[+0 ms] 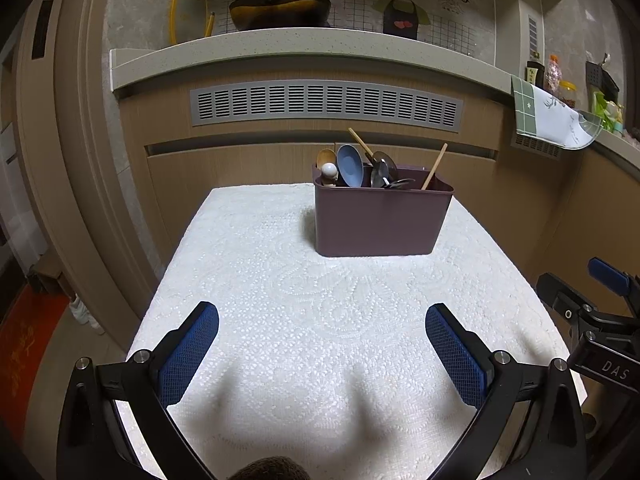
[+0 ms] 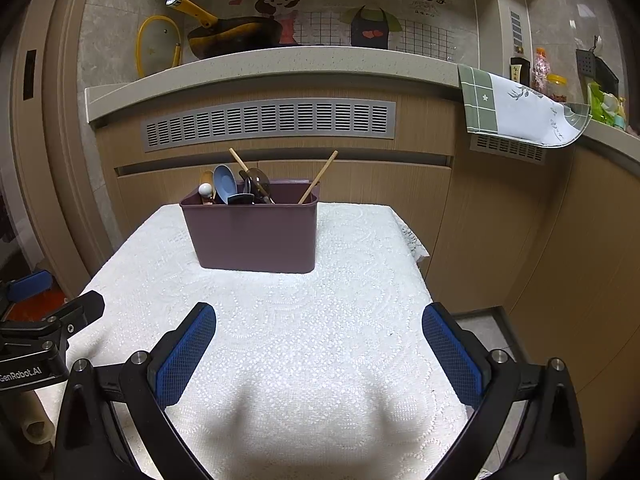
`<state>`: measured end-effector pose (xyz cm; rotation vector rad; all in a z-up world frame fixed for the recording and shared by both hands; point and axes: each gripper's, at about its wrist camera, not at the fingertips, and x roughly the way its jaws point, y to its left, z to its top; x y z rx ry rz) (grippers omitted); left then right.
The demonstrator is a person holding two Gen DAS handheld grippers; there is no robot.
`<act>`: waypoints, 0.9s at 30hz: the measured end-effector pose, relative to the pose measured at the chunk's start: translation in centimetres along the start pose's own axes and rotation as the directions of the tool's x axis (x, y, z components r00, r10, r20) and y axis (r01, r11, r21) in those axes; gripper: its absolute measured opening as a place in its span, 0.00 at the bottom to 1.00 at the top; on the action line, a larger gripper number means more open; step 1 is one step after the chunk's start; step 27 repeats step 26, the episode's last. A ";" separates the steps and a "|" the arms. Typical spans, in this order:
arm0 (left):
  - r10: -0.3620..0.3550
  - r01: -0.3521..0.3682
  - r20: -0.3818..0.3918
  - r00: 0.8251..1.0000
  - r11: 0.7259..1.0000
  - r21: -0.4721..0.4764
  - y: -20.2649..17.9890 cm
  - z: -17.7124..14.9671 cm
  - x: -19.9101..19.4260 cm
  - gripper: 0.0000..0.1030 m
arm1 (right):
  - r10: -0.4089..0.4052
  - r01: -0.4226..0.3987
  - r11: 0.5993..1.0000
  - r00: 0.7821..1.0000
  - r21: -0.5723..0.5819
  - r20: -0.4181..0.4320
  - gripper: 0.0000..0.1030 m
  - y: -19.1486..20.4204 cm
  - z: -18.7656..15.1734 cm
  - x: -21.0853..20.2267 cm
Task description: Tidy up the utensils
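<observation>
Both grippers spread wide and holding nothing: left gripper (image 1: 322, 320) and right gripper (image 2: 319, 320) hovering over the near half of the worktop (image 1: 280, 300), blue pads (image 1: 188, 354) well apart from each other. Side by side too, with a bit of the right one's frame poking in at the right edge of the left wrist view.

Purple bin (image 1: 380, 220) sitting upright near the far edge of the worktop, closer to the far right corner in the left view. Stuffed with utensils already: blue spoon (image 1: 350, 166), wooden spoon (image 1: 326, 158), a white round knob (image 1: 329, 169), some dark metal ladles (image 1: 382, 172), plus a wooden stick (image 1: 435, 168) leaning out on the right side. Nothing loose lying on the white lace cloth (image 2: 300, 340) covering the worktop, just shadows from the grippers.

Kitchen counter (image 1: 300, 46) behind, yellow-handled pan (image 2: 232, 34) up on it.
</observation>
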<state>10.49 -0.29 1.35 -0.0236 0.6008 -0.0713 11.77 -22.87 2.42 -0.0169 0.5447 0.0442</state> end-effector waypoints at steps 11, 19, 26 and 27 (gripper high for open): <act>-0.006 0.006 -0.005 1.000 1.000 0.018 -0.2 0.0 0.0 1.00 | 0.003 -0.003 1.000 1.000 -0.003 0.002 1.00 0.0 0.0 -0.1; 0.007 -0.008 0.013 1.000 1.000 0.026 -0.1 0.0 -0.3 1.00 | 0.000 0.000 1.000 1.000 -0.004 -0.001 1.00 -0.1 -0.1 0.0; 0.022 -0.023 0.037 0.999 0.999 0.031 -0.1 -0.2 -0.6 1.00 | 0.001 -0.001 1.000 1.000 -0.006 -0.001 1.00 -0.1 -0.2 0.1; 0.022 -0.023 0.037 0.999 0.999 0.031 -0.1 -0.2 -0.6 1.00 | 0.001 -0.001 1.000 1.000 -0.006 -0.001 1.00 -0.1 -0.2 0.1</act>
